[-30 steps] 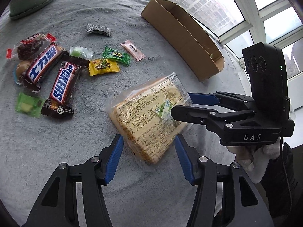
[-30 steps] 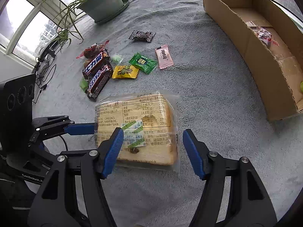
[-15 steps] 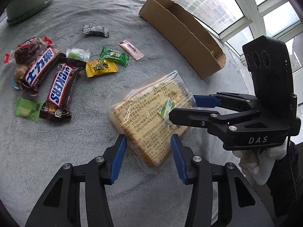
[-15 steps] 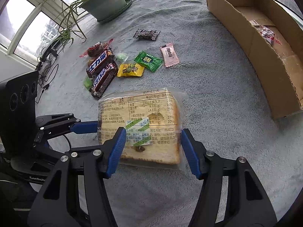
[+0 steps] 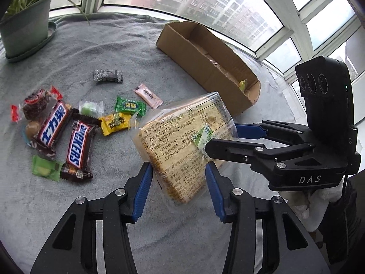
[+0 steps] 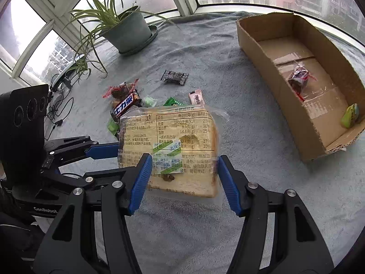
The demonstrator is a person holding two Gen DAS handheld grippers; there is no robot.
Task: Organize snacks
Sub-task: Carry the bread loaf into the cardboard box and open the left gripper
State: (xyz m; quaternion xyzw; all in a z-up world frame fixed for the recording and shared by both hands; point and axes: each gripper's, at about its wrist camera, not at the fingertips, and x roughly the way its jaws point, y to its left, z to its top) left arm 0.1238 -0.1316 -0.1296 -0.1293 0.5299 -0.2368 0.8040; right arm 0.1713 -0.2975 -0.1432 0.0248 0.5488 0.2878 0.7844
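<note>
- Two grippers pinch one bagged bread slice; it is tilted, raised clear of the grey blanket.
- Left view, 9 o'clock: loose snacks lie in a cluster. Red-wrapped sweet at the far edge, then blue Chinese-label bar and Snickers bar side by side, touching. Green packet sits just beside the Snickers' near end.
- 10 o'clock: plant pot at the blanket's far left edge, well apart from the snacks.
- Toward centre: pale green sweet, yellow sweet, green sweet, pink sachet; black-and-white sweet lies alone beyond them, at 11 o'clock.
- Open blanket between that cluster and the box, from 11 to 12 o'clock.
- 6 o'clock: left gripper, blue pads pressed on the bread's near corner, one each side.
- 1 o'clock: cardboard box, open top, near corner just behind the bread's far edge.
- 3 o'clock: right gripper enters sideways, clamped on the bread's right edge.
- Right view: right gripper grips the bread at 6 o'clock; left gripper at 8 o'clock.
- Box at 2 o'clock holds a wrapped sweet mid-floor and a green packet at the near end; bare blanket separates bread and box wall.
</note>
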